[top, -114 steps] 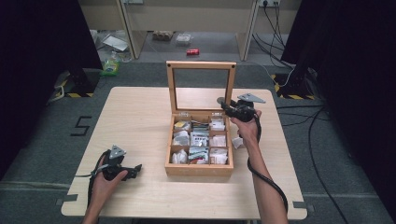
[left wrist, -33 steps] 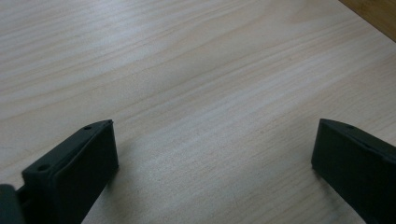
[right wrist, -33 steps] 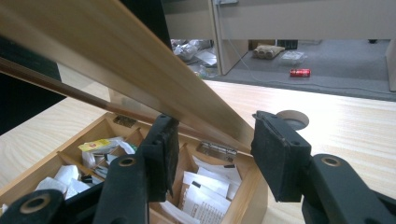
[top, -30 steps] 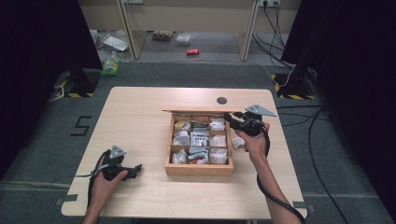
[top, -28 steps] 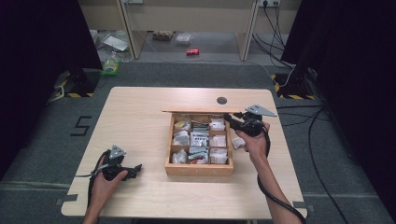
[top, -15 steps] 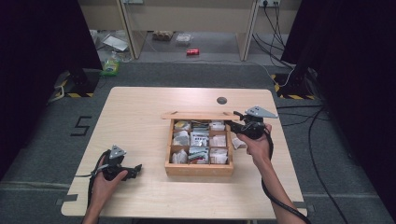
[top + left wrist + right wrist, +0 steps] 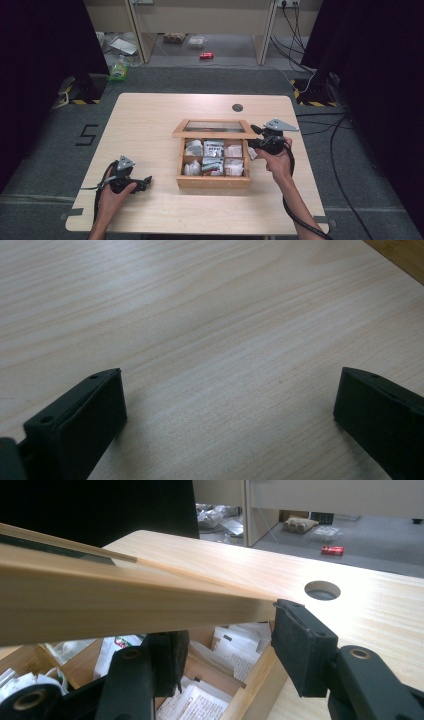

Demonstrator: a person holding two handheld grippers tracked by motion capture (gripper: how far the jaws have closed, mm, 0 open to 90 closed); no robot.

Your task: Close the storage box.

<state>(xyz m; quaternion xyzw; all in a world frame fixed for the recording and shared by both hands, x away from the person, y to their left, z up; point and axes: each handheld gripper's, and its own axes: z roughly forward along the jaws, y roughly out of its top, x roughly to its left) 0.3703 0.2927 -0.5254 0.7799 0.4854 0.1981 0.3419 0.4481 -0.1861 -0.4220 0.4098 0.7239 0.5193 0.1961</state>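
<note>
Right gripper view: your right gripper [image 7: 225, 645] loosely straddles the lid's [image 7: 125, 612] corner, not clamped. Rigid glazed wood; support the frame edge. Left gripper [image 7: 227, 405] gapes empty.

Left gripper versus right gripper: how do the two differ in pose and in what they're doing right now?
The left gripper lies low on the bare table, away from the wooden box; the right gripper is raised at the box's right side. The left gripper's jaws stand wide with nothing between them; the right gripper's jaws straddle the corner of the lid, which is partly lowered. Both are black, two-jawed and hand-held.
</note>
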